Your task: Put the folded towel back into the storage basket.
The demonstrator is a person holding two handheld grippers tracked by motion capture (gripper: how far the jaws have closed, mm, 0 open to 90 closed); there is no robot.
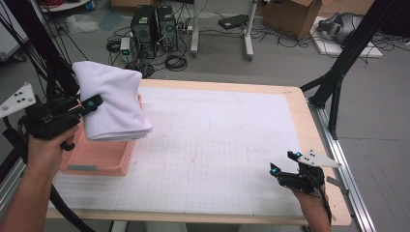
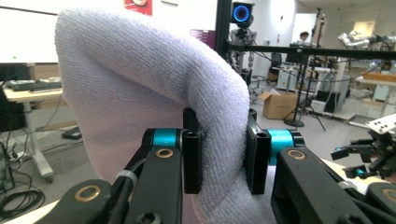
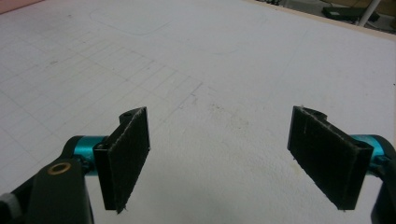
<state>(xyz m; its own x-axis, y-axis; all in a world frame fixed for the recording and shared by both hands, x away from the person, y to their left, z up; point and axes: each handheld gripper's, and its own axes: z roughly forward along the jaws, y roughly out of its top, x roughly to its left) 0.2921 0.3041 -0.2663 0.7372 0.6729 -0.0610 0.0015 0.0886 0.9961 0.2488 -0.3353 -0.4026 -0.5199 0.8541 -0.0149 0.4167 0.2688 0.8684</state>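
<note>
1. i see my left gripper (image 1: 92, 103) at the far left of the high view, held level and pointing toward the middle of the surface (image 1: 217, 145), with my left hand (image 1: 46, 145) wrapped around its grip from below.
2. its jaws are clamped on a folded white towel (image 1: 113, 104); in the left gripper view the towel (image 2: 154, 93) is pinched tight between both pads and bulges up and over them.
3. the towel is lifted off everything, hanging above the pink basket (image 1: 104, 157) that sits at the left edge of the surface; its lower folded edge hovers over the basket's rim, apart from it as far as i can tell.
4. my right gripper (image 1: 285, 164) rests low near the front right corner of the surface, angled toward the left and away from me, well apart from the towel.
5. in the right gripper view its jaws stand wide apart with nothing between them, just the gridded white mat of the surface (image 3: 210, 70) beneath.
6. the towel covers most of the basket's inside in the high view, so i cannot tell what lies in it.
7. my left forearm is cut off at the bottom left edge, and my right hand (image 1: 312, 200) is partly cut by the bottom edge.
8. the towel blocks most of the left gripper view, so the surface under it is hidden there.
</note>
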